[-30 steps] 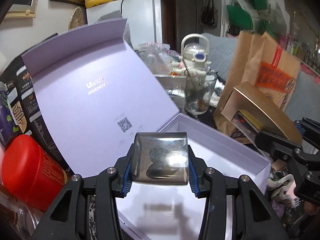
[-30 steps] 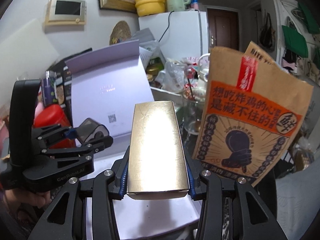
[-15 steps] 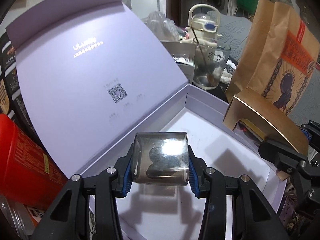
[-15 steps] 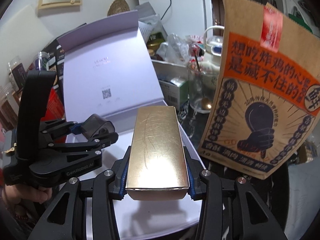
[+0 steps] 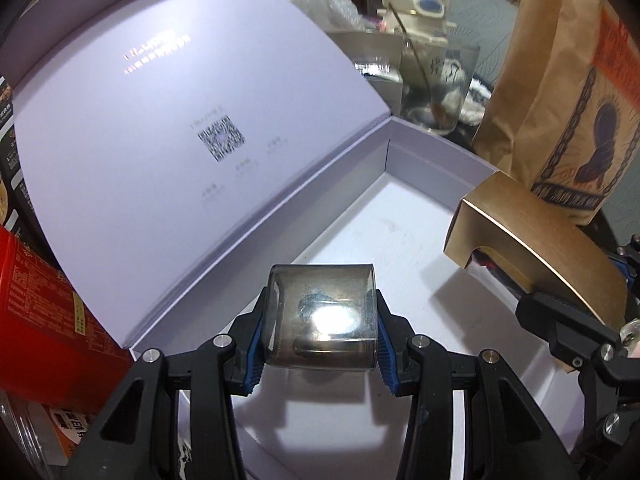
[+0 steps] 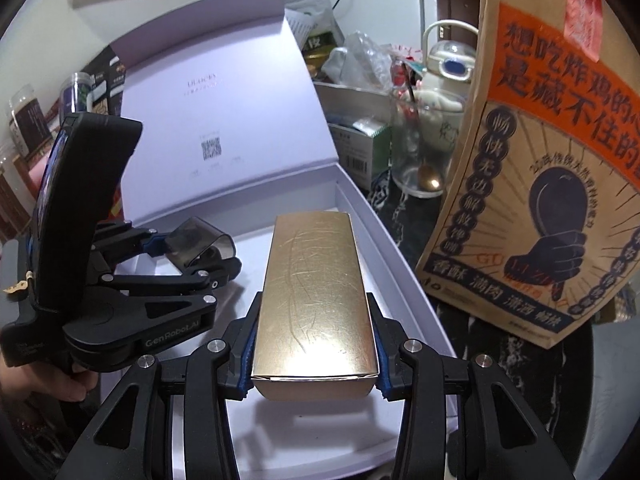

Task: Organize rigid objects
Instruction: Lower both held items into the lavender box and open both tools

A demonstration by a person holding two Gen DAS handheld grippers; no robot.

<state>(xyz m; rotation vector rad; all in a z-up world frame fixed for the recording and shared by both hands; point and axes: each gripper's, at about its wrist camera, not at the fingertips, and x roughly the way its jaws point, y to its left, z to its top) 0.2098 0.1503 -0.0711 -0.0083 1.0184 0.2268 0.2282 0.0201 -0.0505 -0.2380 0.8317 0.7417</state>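
Observation:
My left gripper (image 5: 320, 334) is shut on a smoky clear plastic case (image 5: 322, 316) and holds it just above the white floor of an open lilac box (image 5: 424, 160). The case also shows in the right wrist view (image 6: 200, 242), held in the left gripper (image 6: 188, 256). My right gripper (image 6: 314, 354) is shut on a long gold box (image 6: 314, 296), held over the lilac box's floor (image 6: 400, 264) to the right of the case. The gold box shows at the right of the left wrist view (image 5: 532, 240). The box's lid (image 5: 168, 132) stands open behind.
A brown paper bag (image 6: 552, 168) stands right of the box. A glass with a spoon (image 6: 420, 152), a white kettle (image 5: 416, 4) and small cartons crowd behind it. A red carton (image 5: 44, 316) and jars (image 6: 28, 120) stand on the left.
Both grippers have moved forward and down into the lilac box, carrying the plastic case and the gold box. Both grips are unchanged.

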